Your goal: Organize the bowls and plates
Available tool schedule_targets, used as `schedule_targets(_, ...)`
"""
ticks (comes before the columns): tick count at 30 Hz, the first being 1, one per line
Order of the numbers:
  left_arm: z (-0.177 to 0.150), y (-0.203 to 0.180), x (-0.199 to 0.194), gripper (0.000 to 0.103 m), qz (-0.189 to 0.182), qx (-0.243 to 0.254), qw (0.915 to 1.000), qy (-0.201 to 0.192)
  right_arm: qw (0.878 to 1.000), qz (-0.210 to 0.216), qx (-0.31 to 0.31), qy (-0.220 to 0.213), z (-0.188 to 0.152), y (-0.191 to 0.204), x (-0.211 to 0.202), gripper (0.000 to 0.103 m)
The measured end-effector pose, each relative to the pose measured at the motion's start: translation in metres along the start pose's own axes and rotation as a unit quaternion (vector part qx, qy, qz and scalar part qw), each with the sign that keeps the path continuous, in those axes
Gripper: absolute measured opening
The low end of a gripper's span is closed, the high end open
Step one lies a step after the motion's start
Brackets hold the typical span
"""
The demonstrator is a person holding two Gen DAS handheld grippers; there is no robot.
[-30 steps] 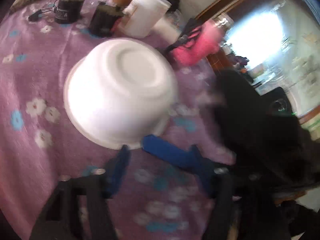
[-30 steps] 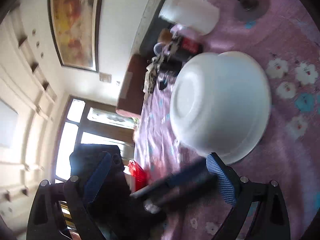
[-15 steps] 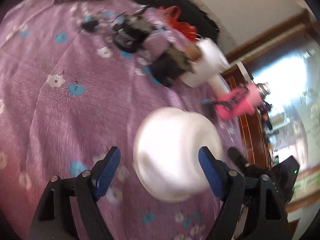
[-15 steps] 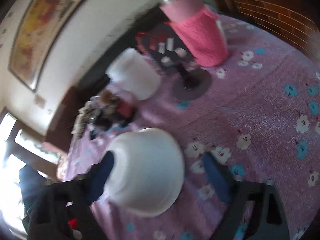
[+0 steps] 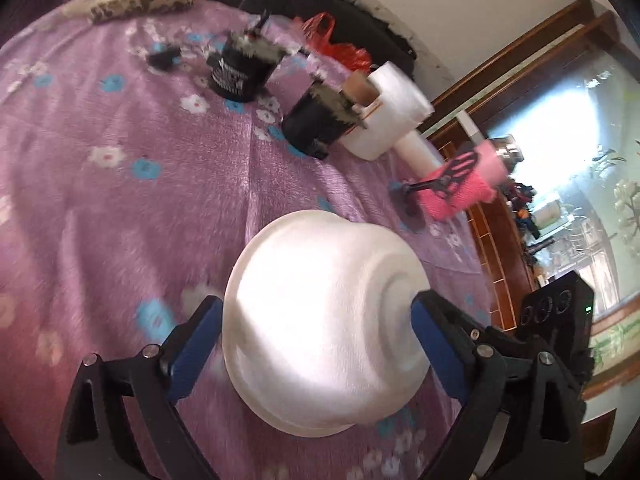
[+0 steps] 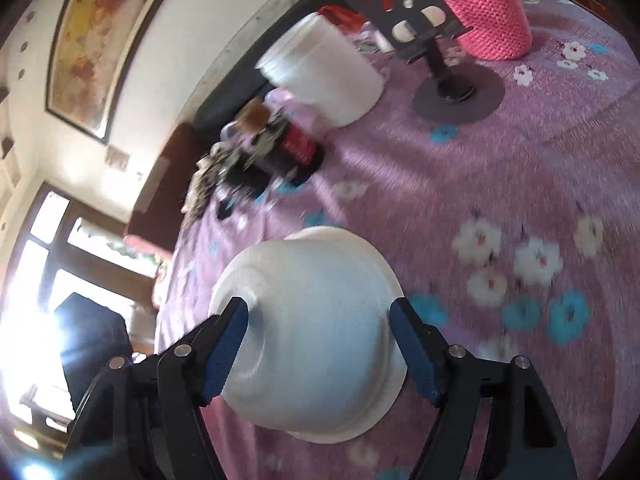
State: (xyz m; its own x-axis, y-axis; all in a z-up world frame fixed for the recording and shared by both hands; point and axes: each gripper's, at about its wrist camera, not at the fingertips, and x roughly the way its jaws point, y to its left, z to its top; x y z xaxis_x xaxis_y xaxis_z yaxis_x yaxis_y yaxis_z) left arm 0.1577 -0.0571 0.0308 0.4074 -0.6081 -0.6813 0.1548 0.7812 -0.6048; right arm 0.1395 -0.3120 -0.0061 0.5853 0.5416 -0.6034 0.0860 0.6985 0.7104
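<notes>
No label is readable. The left gripper [image 5: 316, 324] and right gripper [image 6: 318, 328], both wide open, flank the overturned white bowl [image 5: 320, 320] on the purple floral tablecloth [image 5: 120, 200].

We see one white foam bowl [image 5: 324, 320] inverted, base up, tilted over the purple floral cloth, its sides sitting between both sets of blue pads, slightly motion-blurred.
</notes>
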Motion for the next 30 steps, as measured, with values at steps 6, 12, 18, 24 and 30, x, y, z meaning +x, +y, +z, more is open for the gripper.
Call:
schedule_targets(6, -0.034, -0.025, -0.066, 0.094, -0.103, 0.022, 0.9942, -0.023, 0.995, 0.096, 0.003, 0.015, -0.046, 0.003, -0.033, 0.084)
schedule_targets(12, -0.073, -0.063, -0.067, 0.095, -0.14, 0.059, 0.9883, 0.011, 0.988, 0.148, 0.029, 0.02, -0.09, 0.006, -0.039, 0.083)
schedule_targets(18, -0.11, -0.098, -0.035, 0.095, -0.134, 0.114, 0.983, 0.053, 0.998, -0.011, 0.018, -0.058, -0.115, -0.022, -0.098, 0.083)
schedule_targets(24, -0.128, -0.131, -0.02, 0.095, -0.127, 0.162, 0.9765, 0.065, 0.984, -0.137, 0.002, -0.117, -0.128, -0.047, -0.164, 0.083)
schedule_targets(30, -0.117, -0.133, -0.056, 0.095, -0.115, 0.183, 0.976, 0.029, 0.978, -0.144, 0.018, -0.15, -0.134, -0.07, -0.217, 0.083)
